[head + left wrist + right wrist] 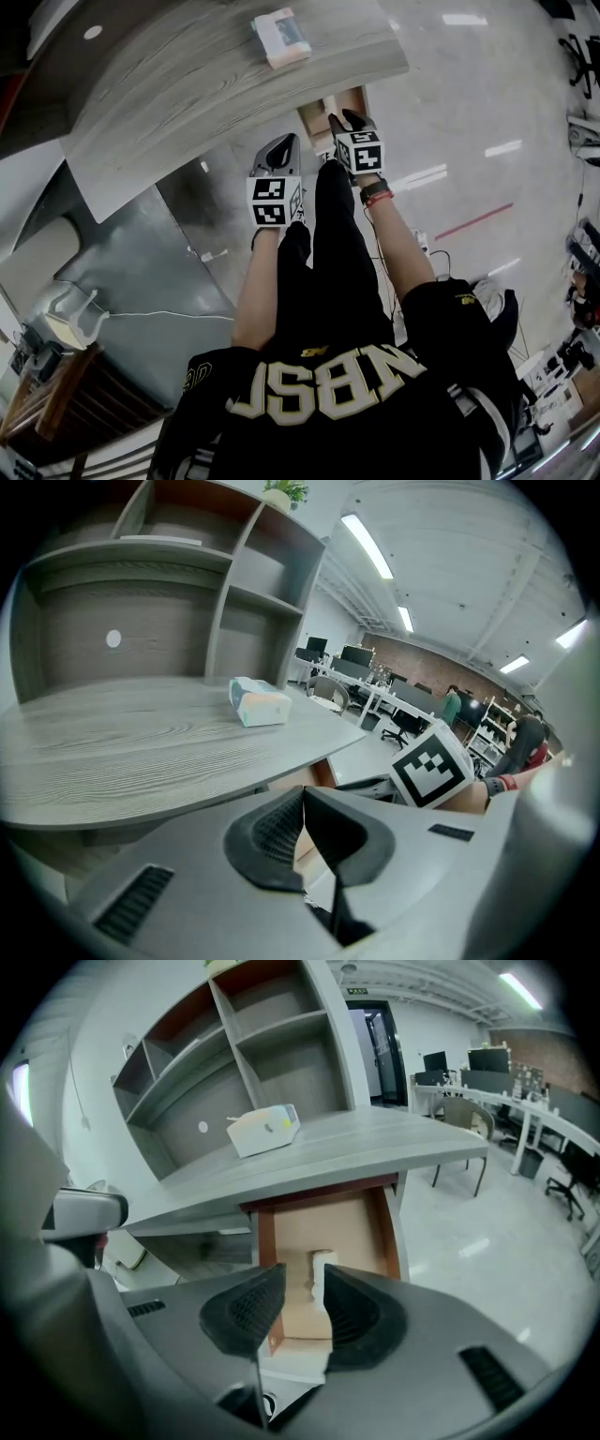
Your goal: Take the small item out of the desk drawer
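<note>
Under the grey desk (187, 84) a wooden drawer (361, 1227) stands pulled out. A small white item (323, 1263) lies on its bottom, seen through the gap between my right gripper's pads. My right gripper (305, 1305) hangs just in front of the drawer, open, with nothing between its pads. In the head view the right gripper (347, 118) points at the drawer (316, 114). Beside it, to the left, my left gripper (284, 142) is held in the air below the desk's edge. In its own view the left gripper (302, 810) is shut and empty.
A pale tissue box (280, 37) sits on the desk near its front edge. Grey shelving (262, 1044) rises at the back of the desk. Beyond it are a shiny floor (487, 1232), office chairs and other desks. A white cable (159, 314) runs over the floor at left.
</note>
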{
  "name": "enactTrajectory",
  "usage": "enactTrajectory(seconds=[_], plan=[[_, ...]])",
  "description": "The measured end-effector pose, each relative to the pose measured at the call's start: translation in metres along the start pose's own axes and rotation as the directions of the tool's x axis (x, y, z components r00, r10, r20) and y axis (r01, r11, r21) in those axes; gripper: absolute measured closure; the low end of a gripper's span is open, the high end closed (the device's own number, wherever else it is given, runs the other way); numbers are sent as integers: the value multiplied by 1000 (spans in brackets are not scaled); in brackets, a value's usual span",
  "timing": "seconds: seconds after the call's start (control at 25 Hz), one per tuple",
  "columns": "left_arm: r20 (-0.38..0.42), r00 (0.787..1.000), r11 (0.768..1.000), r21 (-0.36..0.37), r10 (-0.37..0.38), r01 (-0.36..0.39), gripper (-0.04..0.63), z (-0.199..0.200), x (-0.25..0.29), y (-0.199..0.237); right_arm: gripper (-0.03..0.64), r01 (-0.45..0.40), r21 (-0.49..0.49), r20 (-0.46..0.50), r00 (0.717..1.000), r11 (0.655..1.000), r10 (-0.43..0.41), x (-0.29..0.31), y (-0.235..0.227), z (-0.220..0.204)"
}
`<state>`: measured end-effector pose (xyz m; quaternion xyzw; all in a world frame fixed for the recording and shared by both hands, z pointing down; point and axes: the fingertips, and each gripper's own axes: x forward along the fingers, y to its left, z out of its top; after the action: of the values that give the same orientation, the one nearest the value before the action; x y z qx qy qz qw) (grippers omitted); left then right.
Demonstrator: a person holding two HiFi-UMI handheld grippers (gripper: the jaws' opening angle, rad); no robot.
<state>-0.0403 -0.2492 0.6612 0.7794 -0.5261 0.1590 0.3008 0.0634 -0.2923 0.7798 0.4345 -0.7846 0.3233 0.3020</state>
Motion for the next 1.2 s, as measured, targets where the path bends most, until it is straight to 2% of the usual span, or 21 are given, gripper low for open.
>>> enactTrajectory(seconds=[0.72, 1.2], plan=[[-62, 998, 999, -44, 26, -29, 581, -34, 24, 11, 476, -17, -24, -126, 992, 1000, 14, 80, -24, -31], [-72, 996, 996, -61, 52, -57, 581, -41, 25, 24, 480, -13, -18, -127, 992, 1000, 10, 102, -25, -34]])
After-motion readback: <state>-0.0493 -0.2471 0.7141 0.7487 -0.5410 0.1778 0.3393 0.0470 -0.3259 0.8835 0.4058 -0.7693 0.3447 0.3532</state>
